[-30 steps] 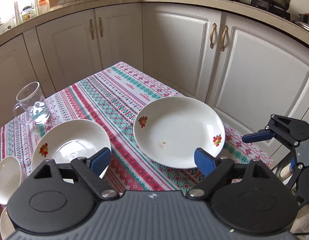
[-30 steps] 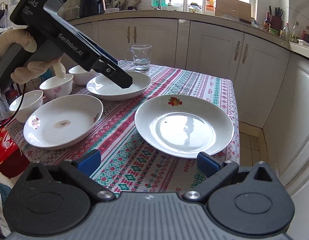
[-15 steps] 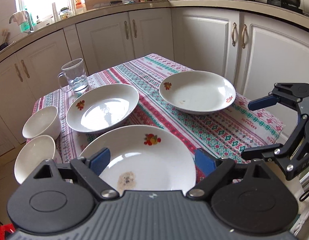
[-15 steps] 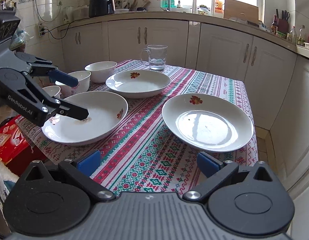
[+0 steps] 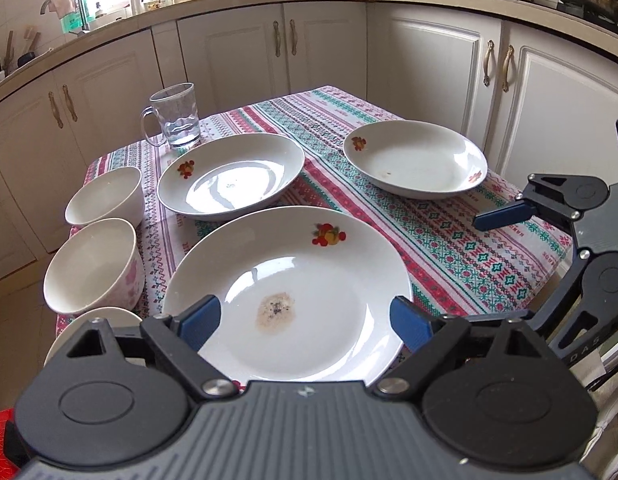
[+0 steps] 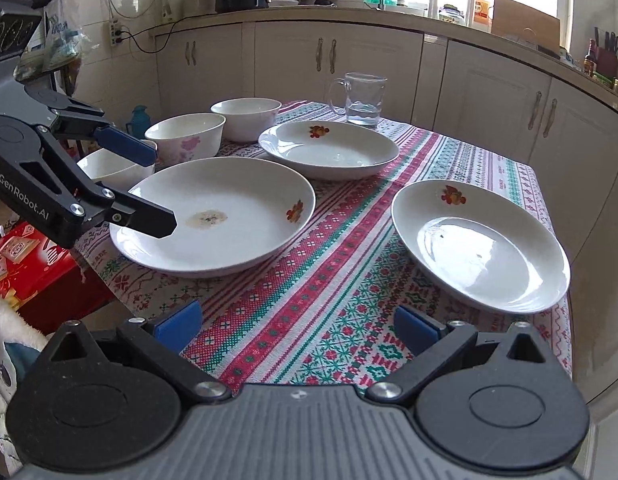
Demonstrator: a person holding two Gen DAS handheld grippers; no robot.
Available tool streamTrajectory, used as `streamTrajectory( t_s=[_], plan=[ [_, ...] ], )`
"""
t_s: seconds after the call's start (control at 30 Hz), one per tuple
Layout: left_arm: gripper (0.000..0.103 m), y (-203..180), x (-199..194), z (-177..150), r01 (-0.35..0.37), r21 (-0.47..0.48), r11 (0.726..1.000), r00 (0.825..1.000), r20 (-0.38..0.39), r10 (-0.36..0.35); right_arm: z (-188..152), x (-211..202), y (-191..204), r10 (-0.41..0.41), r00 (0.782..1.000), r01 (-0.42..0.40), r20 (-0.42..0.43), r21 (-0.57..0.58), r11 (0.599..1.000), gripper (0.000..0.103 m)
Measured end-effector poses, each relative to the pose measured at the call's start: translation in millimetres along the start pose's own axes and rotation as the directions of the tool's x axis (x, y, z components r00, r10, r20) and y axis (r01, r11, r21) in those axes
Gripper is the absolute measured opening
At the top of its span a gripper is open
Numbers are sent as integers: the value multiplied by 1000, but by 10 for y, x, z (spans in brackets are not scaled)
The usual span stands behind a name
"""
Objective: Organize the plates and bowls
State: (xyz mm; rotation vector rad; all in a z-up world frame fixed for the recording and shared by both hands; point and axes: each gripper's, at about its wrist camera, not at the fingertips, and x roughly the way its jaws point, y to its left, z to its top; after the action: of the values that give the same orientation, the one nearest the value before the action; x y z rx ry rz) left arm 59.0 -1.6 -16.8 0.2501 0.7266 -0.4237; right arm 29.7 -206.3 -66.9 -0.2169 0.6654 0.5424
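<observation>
Readable writing: "GenRobot.AI" in white on the side of the left gripper (image 6: 149, 192), seen from the right wrist view; part of "DAS" on the right gripper (image 5: 505, 264) body in the left wrist view. Red box (image 6: 27, 264) low left of the table has printed panels, text too small to read.

Left gripper: jaws spread wide, holding nothing, hanging over the near rim of the stained plate (image 5: 287, 292). That plate sits directly ahead of it, white, shallow, fruit decal on the far rim, brownish speckled smear in the centre. Seen from the right wrist, the lower finger looks to hover just above the rim, contact unclear.

Right gripper: released, empty, fingers wide apart over bare tablecloth (image 6: 309, 280) striped red, teal and white.

Ahead-right of the right gripper: clean plate (image 6: 479, 244) near the table corner, fruit decal, tiny dark speck inside. Further ahead of both: third plate (image 6: 329, 150), same decal, glossy. Left of the left gripper: pink-flowered bowl (image 5: 93, 266), plain white bowl (image 5: 105, 196) beyond it, another small bowl (image 5: 93, 320) partly hidden behind the gripper body. Glass mug (image 5: 175, 120) with some water stands at the far edge, just beyond the third plate.
</observation>
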Motion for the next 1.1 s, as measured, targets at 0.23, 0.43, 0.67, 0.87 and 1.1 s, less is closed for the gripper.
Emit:
streamTrajectory(
  t_s=[0.23, 0.43, 0.67, 0.87, 1.1],
  plan=[
    [91, 127, 39, 28, 8, 9, 1000, 999, -32, -8, 84, 202, 117, 55, 998, -56, -18, -39, 998, 103],
    [91, 221, 56, 48, 15, 9, 1000, 999, -47, -15, 128, 322, 202, 83, 996, -85, -23, -84, 993, 103],
    [91, 406, 152, 179, 52, 0, 999, 994, -100, -52, 150, 416, 245, 149, 989, -150, -18, -122, 981, 103],
    [91, 605, 321, 371, 80, -13, 997, 984, -161, -81, 144, 522, 302, 187, 982, -187, -18, -165, 968, 103],
    [91, 741, 630, 535, 105, -43, 994, 952, -284, -113, 123, 601, 279, 220, 975, -223, -32, -164, 961, 103]
  ],
)
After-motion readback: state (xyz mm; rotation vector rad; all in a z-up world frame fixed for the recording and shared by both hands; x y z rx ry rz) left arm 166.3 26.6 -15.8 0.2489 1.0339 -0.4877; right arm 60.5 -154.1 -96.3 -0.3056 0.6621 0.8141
